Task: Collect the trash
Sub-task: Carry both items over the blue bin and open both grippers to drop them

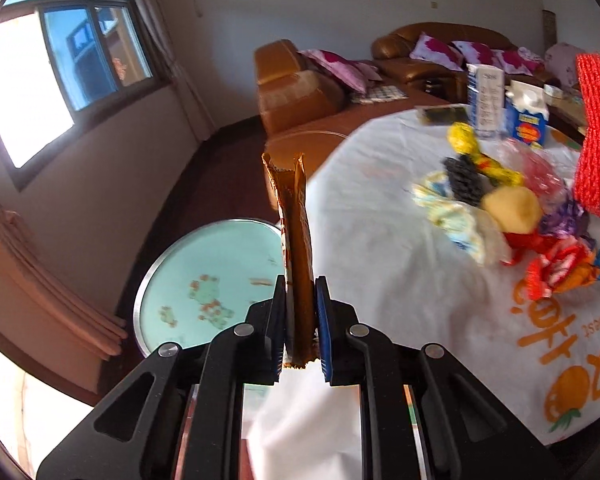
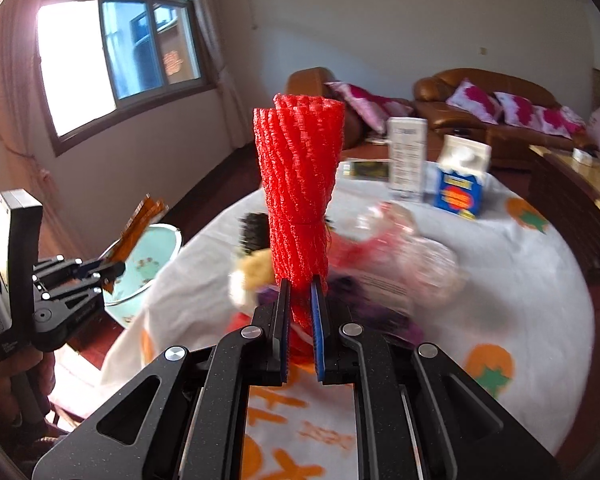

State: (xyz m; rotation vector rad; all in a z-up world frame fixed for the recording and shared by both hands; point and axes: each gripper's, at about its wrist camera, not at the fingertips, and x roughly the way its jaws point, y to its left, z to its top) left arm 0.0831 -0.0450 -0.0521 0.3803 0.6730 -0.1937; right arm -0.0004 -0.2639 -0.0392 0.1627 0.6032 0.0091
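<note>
- The surface, round and under a white cloth with orange prints, fills the lower right of both views. One surface. The cloth hangs loose at the near edge, so a low pass of either tool could drag it and shift the whole pile.
- One pale green basin sits beside the surface's edge, lower left of centre in the left view. It looks like the place for the trash. It is a modest target below the rim, so a release from too high or too far over could drop a piece on the dark floor.
- One heap of loose trash lies on the cloth at right of the left view: crumpled wrappers in yellow, black, purple and red. It is too blurred for a piece count.
- Two cartons stand upright at the far side, upper right of centre in the right view. They are tall and light, so a careless reach could tip them.
- One red foam net sleeve stands up in the frame's centre, pinched at its lower end by the right tongs, jaws narrow. It is springy and may slip out.
- One brown wrapper is clamped on edge in the left tongs, above the gap between basin and cloth. It is thin and slick, so it may slide free early.
</note>
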